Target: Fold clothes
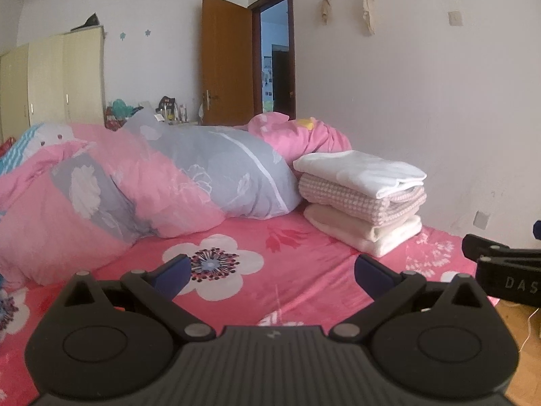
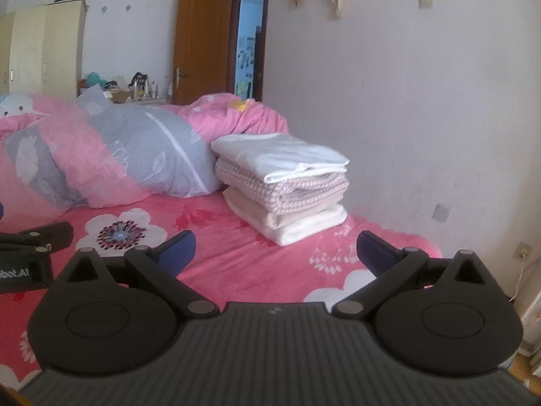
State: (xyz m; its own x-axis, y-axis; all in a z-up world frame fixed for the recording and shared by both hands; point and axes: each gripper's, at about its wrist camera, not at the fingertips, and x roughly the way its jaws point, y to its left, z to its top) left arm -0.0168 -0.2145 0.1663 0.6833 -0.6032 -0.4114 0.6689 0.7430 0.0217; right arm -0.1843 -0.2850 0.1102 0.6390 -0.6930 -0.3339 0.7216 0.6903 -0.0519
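1. The bed's pink floral sheet (image 1: 304, 291) is lying flat and bare in front of both grippers, giving a wide working surface.
2. A bunched pink-and-grey duvet (image 1: 162, 182) is crowding the far side, touching the stack's left edge.
3. The stack of folded clothes (image 2: 282, 182) is sitting near the wall: a white piece on top, a pink checked one in the middle, a cream one beneath, edges roughly aligned.
4. The left gripper (image 1: 272, 272) is hovering above the sheet with its jaws spread wide, holding nothing.
5. The right gripper (image 2: 276, 247) is pointing toward the stack, jaws likewise wide apart and empty; its side is showing at the right edge of the left view.
6. No unfolded garment is showing, so the folding is probably finished or waiting on another piece; if one is coming, laying it flat on the bare sheet, clear of the duvet, and pinching matching corners would keep folds square.
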